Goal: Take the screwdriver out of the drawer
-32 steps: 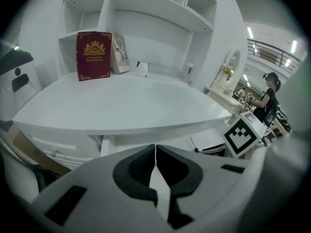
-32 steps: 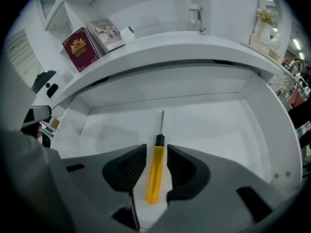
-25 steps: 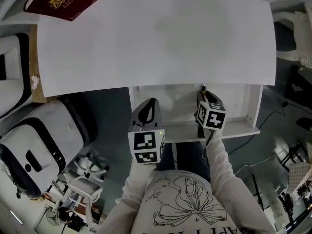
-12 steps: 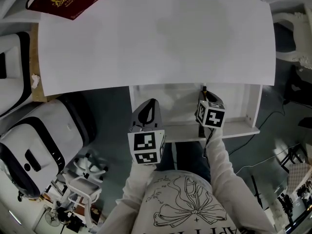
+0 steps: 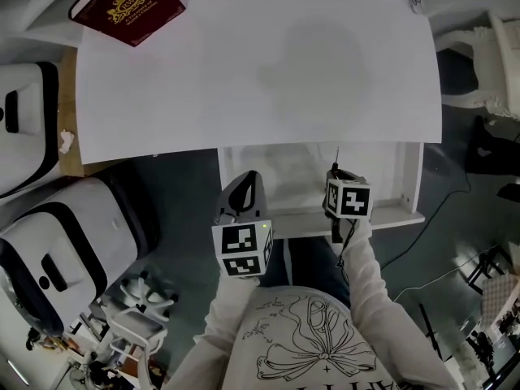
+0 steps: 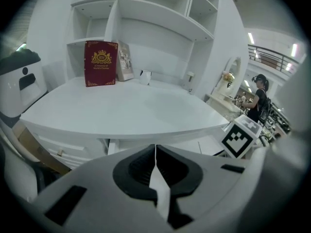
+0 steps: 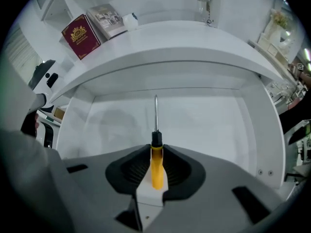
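Note:
The screwdriver (image 7: 156, 155) has a yellow handle, a black collar and a thin metal shaft. My right gripper (image 7: 156, 152) is shut on the handle, its jaws having just been closing on it. The shaft sticks out ahead over the white floor of the open drawer (image 7: 209, 125). In the head view the right gripper (image 5: 337, 171) hangs over the drawer (image 5: 410, 177), with the screwdriver shaft (image 5: 336, 154) showing past it. My left gripper (image 5: 250, 175) hovers at the drawer's left end, shut with nothing between its jaws (image 6: 155, 147).
The white desk top (image 5: 260, 55) lies above the drawer, with a red book (image 5: 130, 6) at its far left corner. A white machine (image 5: 49, 242) stands left of me and a white chair (image 5: 487, 63) to the right. Shelves (image 6: 146, 13) rise behind the desk.
Both grippers have lifted a little over the drawer. The right one carries the screwdriver, and more of its shaft shows past the gripper. The head view has shifted slightly.

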Motion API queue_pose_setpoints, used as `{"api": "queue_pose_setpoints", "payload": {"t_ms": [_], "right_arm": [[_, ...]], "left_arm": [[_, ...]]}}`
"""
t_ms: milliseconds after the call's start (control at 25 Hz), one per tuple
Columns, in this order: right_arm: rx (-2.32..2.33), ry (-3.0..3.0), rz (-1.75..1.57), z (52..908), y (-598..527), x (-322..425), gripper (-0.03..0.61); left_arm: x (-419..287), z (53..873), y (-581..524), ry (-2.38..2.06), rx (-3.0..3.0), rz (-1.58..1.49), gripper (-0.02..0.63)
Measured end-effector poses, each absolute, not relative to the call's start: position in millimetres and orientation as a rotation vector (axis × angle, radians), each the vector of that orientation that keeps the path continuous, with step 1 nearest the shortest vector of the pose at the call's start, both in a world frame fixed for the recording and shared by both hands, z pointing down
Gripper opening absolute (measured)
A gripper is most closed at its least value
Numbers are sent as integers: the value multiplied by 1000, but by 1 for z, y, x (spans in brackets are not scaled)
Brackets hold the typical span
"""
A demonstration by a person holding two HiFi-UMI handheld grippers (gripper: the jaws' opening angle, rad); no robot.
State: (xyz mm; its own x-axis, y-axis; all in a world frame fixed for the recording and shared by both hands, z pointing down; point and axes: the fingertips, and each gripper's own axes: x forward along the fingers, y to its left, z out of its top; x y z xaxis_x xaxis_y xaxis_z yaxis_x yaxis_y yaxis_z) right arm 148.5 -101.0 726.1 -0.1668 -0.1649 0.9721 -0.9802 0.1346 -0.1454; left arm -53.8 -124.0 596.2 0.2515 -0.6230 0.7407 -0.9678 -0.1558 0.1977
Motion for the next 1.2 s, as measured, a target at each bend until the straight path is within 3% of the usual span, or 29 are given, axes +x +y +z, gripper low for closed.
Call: {"api": "queue_pose_setpoints", "payload": {"t_ms": [360, 1200], "right_arm": [[1246, -1633, 1096, 668, -99, 140, 75], [1572, -2094, 668, 424, -148, 122, 75]], "left_arm": [[-51, 550, -120, -1472, 1943, 604, 11], [-44, 368, -152, -1651, 2258, 306, 11]]}}
